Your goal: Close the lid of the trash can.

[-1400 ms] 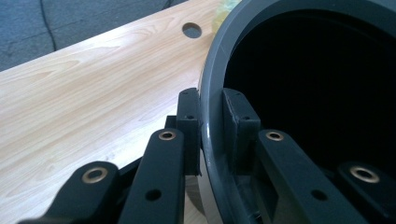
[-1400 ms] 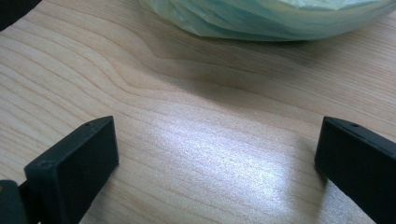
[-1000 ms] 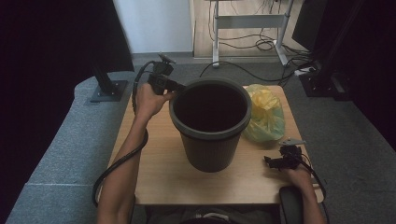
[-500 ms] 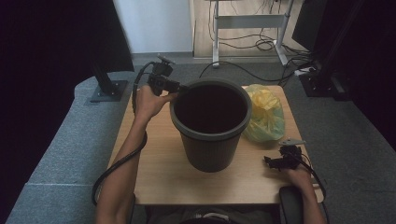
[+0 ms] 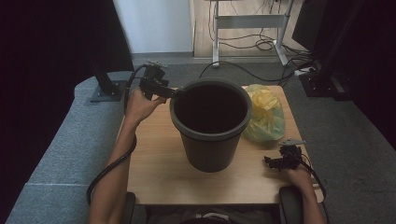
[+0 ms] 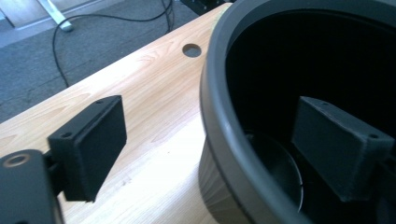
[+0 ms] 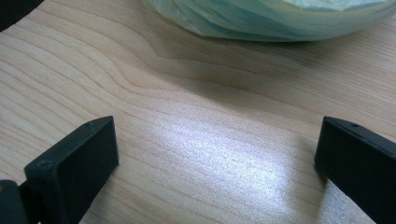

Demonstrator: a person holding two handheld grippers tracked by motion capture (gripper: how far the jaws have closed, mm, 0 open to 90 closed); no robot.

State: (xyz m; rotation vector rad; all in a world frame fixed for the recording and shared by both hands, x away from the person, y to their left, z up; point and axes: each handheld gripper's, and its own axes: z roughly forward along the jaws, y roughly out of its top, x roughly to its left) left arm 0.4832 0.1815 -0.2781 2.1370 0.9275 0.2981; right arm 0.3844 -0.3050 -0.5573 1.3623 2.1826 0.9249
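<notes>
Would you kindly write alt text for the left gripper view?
The left gripper straddles the rim of a dark grey bucket, jaws open, one jaw inside and one outside, not pressing it. The bucket stands on a light wooden table with a round hole.

Left gripper (image 5: 173, 93) jaws just opened; right gripper (image 5: 271, 162) jaws apart.

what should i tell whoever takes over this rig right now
Left tongs: just been opening, now open astride the rim of the black bin, one jaw inside, one outside, pads off it.
Right tongs: open, nothing between them, low over the wooden table in front of the yellow bag.
Bin upright mid-table, looks unlined; bag lies beside it on the right.
Done: bin released.
Left, probably: pick up the bag and fit it in the bin.
</notes>
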